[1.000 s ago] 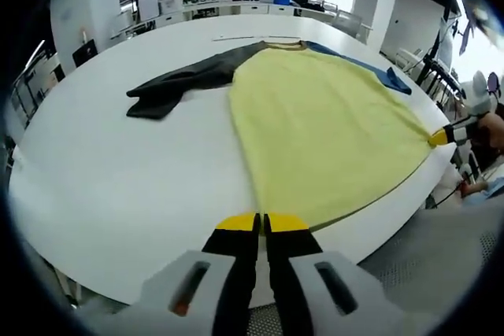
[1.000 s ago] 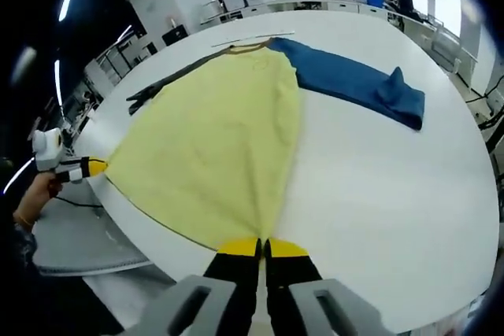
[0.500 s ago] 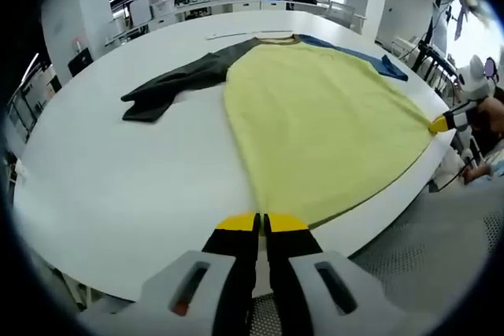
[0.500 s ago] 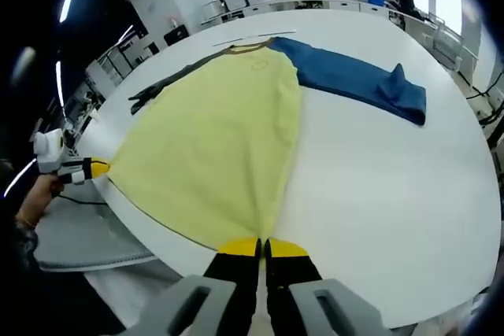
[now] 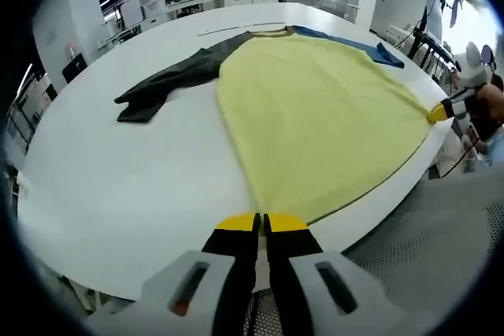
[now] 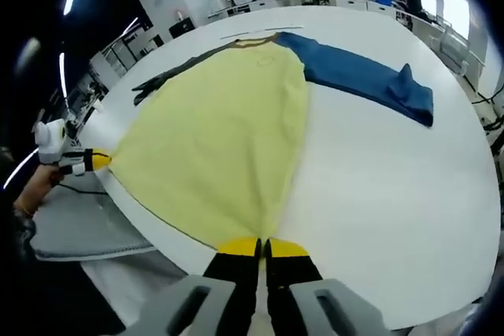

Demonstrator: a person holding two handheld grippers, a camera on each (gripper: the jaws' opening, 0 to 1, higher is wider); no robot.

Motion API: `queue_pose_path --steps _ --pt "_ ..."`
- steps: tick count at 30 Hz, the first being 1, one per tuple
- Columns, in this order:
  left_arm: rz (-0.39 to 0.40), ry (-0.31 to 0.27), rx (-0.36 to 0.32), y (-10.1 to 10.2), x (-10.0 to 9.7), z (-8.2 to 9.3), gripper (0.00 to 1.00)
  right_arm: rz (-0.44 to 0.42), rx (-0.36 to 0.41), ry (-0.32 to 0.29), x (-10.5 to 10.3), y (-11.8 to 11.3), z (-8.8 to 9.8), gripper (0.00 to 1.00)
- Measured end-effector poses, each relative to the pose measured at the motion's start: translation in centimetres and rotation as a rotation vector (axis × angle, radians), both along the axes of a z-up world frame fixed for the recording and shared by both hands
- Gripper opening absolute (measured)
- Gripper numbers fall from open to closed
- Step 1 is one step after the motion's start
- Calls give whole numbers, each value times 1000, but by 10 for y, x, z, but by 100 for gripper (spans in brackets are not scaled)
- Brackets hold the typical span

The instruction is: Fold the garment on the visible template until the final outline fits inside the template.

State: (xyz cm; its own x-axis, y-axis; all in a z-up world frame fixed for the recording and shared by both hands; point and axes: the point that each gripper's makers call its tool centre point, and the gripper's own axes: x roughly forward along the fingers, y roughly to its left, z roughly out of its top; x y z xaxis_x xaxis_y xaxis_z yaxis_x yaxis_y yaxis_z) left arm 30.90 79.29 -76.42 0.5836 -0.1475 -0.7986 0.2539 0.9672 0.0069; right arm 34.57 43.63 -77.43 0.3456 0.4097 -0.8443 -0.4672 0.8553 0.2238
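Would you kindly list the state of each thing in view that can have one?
Left tongs: shut on one hem corner of the garment.
Right tongs: shut on the other hem corner.
Garment: yellow body spread flat, unfolded, hem pulled taut past the table edge.
Dark sleeve: stretched out flat, cuff end rumpled.
Blue sleeve: stretched out flat, cuff end bunched.
Table: white, bearing the garment.
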Motion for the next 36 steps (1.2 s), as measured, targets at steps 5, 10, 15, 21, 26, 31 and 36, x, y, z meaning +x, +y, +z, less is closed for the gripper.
queue_pose_path --steps 5,10,15,21,26,31,36 --pt "18 -76 -48 0 10 12 16 -37 25 -45 14 -2 14 21" --pt "10 -163 -56 0 23 25 43 3 -21 -127 30 -7 26 47" --pt "16 -216 -115 -3 33 36 57 -5 23 -203 51 -6 43 55" --pt "-11 -269 -131 -6 41 50 69 -28 42 -280 77 -16 59 58" --pt "-19 -289 -154 -9 47 59 77 -52 39 -319 104 -34 63 57" --pt "-10 -302 -180 -10 50 64 85 -80 41 -340 133 -50 62 51" --pt "-20 -310 -175 -12 51 67 91 -89 36 -357 159 -60 59 43"
